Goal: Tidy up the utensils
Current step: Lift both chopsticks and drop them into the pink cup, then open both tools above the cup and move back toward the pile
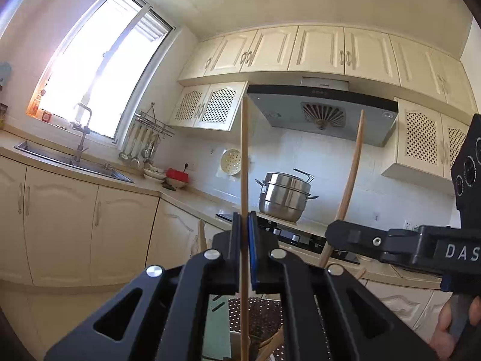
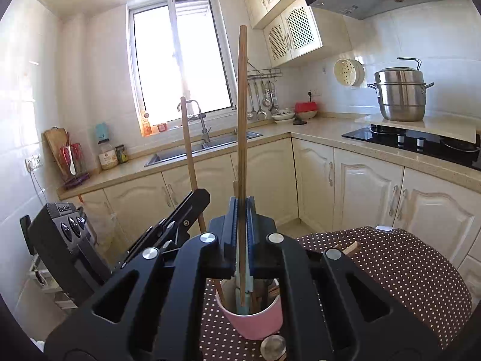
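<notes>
My left gripper (image 1: 244,225) is shut on a wooden chopstick (image 1: 244,156) held upright, its lower end reaching down toward other utensils below. My right gripper (image 2: 242,210) is shut on a second wooden chopstick (image 2: 242,105), upright, with its lower end inside a pink cup (image 2: 255,319) that holds several utensils and stands on a brown polka-dot cloth (image 2: 390,270). In the left wrist view the right gripper (image 1: 336,234) comes in from the right with its chopstick (image 1: 351,174). In the right wrist view the left gripper (image 2: 198,198) and its chopstick (image 2: 188,144) stand at left.
A kitchen counter (image 2: 315,132) runs behind, with a sink (image 2: 192,150), a black hob (image 2: 421,144) and a steel steamer pot (image 2: 401,96). A range hood (image 1: 321,111) and wall cabinets hang above. Ladles hang on a rack (image 2: 261,99). A metal round object (image 2: 273,347) lies by the cup.
</notes>
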`<control>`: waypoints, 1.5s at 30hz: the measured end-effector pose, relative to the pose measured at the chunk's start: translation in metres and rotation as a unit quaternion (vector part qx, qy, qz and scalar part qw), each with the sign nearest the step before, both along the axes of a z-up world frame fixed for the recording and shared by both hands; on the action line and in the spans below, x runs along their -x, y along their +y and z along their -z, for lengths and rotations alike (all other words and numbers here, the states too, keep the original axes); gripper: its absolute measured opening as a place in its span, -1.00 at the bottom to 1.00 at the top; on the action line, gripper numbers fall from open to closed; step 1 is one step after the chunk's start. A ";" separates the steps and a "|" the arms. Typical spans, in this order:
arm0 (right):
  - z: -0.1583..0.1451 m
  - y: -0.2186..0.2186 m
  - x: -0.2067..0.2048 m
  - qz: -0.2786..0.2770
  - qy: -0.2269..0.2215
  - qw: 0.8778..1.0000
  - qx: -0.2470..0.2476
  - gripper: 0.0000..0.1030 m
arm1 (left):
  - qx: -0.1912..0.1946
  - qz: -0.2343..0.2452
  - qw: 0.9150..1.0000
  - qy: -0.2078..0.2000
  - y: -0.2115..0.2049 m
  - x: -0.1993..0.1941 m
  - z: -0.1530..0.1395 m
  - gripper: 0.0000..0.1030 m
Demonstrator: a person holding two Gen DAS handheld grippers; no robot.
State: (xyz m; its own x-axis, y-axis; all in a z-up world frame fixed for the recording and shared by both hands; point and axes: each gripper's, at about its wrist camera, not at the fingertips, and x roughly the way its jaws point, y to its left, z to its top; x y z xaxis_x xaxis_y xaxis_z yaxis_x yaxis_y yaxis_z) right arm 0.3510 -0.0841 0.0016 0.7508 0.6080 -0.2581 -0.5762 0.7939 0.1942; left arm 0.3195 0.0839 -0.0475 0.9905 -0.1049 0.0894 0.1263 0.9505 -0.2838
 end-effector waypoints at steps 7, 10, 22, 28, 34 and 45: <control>0.025 0.005 -0.011 -0.006 0.026 1.000 0.011 -0.89 | -0.016 -0.014 1.000 0.019 -0.004 -0.013 0.018 -0.90; 0.030 0.006 -0.011 -0.005 0.031 0.999 0.014 -0.89 | -0.018 -0.015 0.999 0.029 -0.004 -0.013 0.025 -0.90; 0.043 0.008 -0.002 0.007 0.040 0.999 0.027 -0.88 | -0.026 -0.002 0.997 0.066 -0.002 0.006 0.029 -0.11; 0.046 0.010 0.002 0.011 0.044 0.998 0.030 -0.88 | -0.022 -0.017 0.996 0.090 0.011 0.021 0.027 0.09; 0.055 0.015 0.004 0.015 0.054 0.998 0.042 -0.88 | -0.034 -0.039 0.991 0.124 0.019 0.033 0.025 0.23; 0.085 0.025 0.003 0.031 0.076 0.994 0.075 -0.89 | -0.047 -0.058 0.978 0.192 0.028 0.040 0.028 0.28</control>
